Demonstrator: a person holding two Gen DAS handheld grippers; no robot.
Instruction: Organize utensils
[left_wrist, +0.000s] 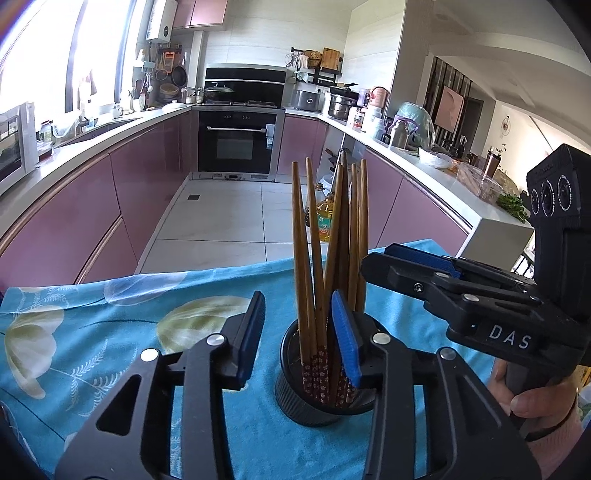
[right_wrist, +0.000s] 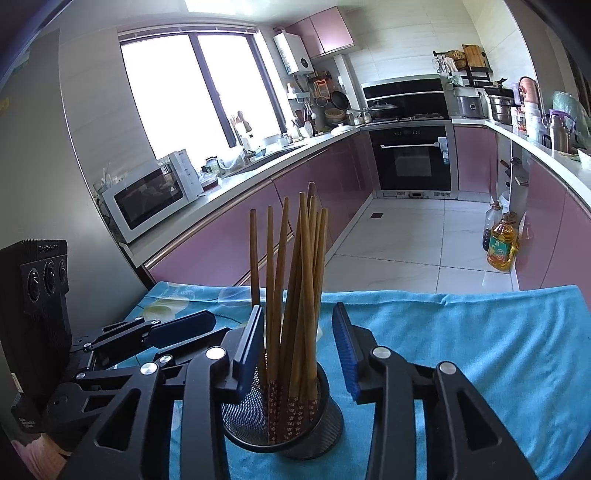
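Several brown wooden chopsticks (left_wrist: 334, 236) with flowered ends stand upright in a black mesh cup (left_wrist: 306, 402) on the blue cloth. My left gripper (left_wrist: 299, 339) is open and empty, just in front of the cup, its right pad beside the chopsticks. In the right wrist view the same chopsticks (right_wrist: 295, 280) stand in the cup (right_wrist: 288, 428). My right gripper (right_wrist: 301, 350) is open and empty, its pads on either side of the bundle above the cup's rim. The right gripper also shows in the left wrist view (left_wrist: 410, 266), the left one in the right wrist view (right_wrist: 177, 332).
The table wears a blue flowered cloth (left_wrist: 110, 332); its far edge drops to the tiled kitchen floor (left_wrist: 229, 221). Oil bottles (right_wrist: 500, 243) stand on the floor by pink cabinets. A microwave (right_wrist: 151, 195) sits on the left counter.
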